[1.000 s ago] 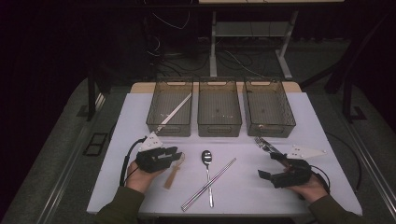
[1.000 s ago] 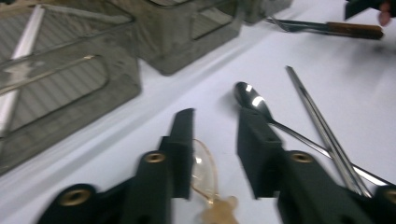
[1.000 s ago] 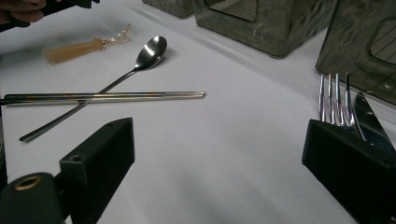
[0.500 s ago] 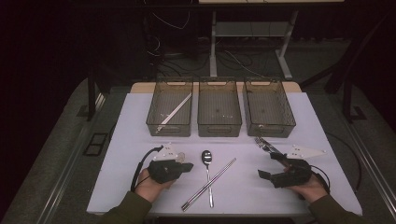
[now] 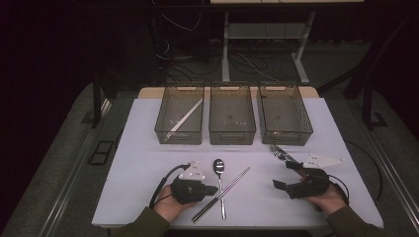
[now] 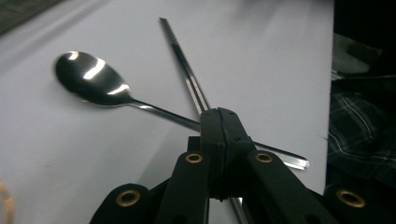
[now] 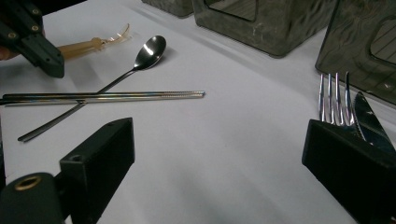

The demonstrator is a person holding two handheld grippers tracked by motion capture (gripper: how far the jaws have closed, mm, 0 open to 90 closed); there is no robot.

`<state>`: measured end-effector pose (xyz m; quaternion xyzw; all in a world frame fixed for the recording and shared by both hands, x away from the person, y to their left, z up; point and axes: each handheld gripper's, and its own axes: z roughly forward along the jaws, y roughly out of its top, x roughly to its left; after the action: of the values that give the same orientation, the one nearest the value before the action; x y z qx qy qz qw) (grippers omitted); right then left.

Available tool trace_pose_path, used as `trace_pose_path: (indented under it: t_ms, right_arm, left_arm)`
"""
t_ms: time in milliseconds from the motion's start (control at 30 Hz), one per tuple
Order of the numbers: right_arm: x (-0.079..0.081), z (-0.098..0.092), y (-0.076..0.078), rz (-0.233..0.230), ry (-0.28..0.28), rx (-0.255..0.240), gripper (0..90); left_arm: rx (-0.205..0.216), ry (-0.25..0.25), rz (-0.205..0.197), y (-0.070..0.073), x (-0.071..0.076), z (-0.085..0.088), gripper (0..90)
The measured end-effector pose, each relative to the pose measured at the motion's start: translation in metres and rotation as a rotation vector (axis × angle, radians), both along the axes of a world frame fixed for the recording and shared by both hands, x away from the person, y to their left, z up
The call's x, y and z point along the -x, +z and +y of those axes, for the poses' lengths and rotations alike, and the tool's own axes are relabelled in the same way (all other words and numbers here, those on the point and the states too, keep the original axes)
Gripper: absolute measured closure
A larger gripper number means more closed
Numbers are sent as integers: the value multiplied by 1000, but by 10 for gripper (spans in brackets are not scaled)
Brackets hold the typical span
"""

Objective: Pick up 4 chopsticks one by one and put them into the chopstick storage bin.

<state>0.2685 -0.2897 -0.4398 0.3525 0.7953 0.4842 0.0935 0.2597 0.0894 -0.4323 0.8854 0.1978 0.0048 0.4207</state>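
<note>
High view: white worktop (image 5: 148, 148) in a dark room, three bins (image 5: 232, 116) along its far edge. Left tongs (image 5: 213, 189) pressed shut and empty, tip at the chopsticks (image 5: 232, 181), which lie across the spoon (image 5: 219, 167) handle. Right tongs (image 5: 286, 175) spread wide beside the fork (image 5: 277, 152).

Left gripper view: closed tip sits over the crossing. Risk, as I judge it: a grab here could catch the spoon handle too, or lift one chopstick and roll the other away.

Right gripper view: wide jaws hold nothing. Knife (image 7: 369, 116) lies against the fork, so a pinch may drag both.
</note>
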Motion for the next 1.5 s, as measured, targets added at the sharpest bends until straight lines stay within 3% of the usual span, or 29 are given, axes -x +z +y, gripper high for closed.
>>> trace_pose_path:
  t_ms: [200,267,800,1267,1300,1333,1500]
  right_arm:
    - [0,0,0,1,0,1,94]
    - [0,0,0,0,-1,0,95]
    - [0,0,0,0,0,1,95]
    - [0,0,0,-2,0,2,95]
    - [0,0,0,-2,1,2,95]
    - [0,0,0,-2,0,2,95]
    - [0,0,0,-2,1,2,95]
  left_arm:
    - [-62,-60,4,-4,4,-10,896]
    - [-41,-42,23,-7,5,-13,896]
    - [-130,-91,9,-12,6,-18,896]
    - [-142,-65,-9,-10,4,-15,896]
    - [-117,-40,0,-11,5,-16,896]
    - [-132,-51,-6,-10,4,-15,897]
    - [-128,-26,-8,-11,3,-12,897]
